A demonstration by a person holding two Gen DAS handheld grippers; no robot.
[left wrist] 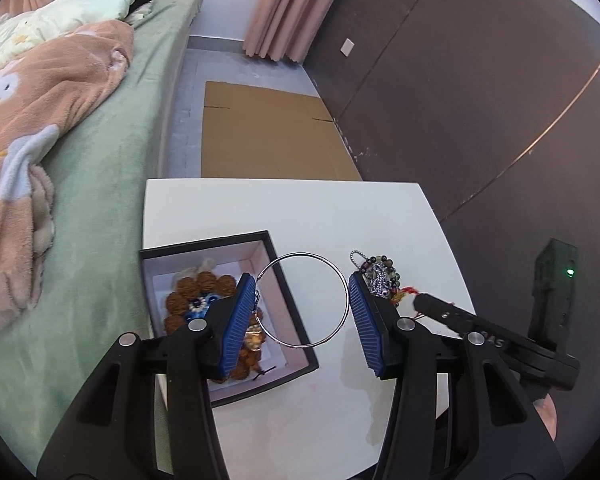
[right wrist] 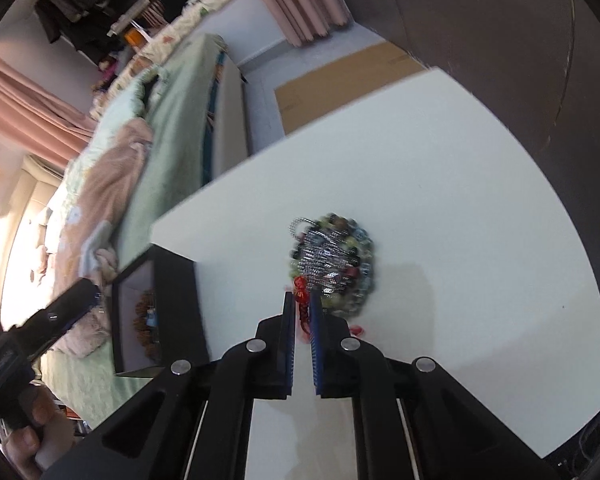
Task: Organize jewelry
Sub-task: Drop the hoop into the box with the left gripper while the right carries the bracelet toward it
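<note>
The left gripper (left wrist: 306,316) has its jaws about half open, clamping a thin silver hoop (left wrist: 305,300) across its width above the open black box (left wrist: 288,300) that holds brown beads (left wrist: 220,284). The right gripper (right wrist: 302,320) has its jaws nearly closed on a red cord (right wrist: 301,296) beside the multicoloured bead pile (right wrist: 334,264) on the white table (right wrist: 460,200).

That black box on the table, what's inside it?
The black box holds a brown beaded bracelet with a blue charm. The left gripper, carrying a silver hoop, covers part of the interior.
</note>
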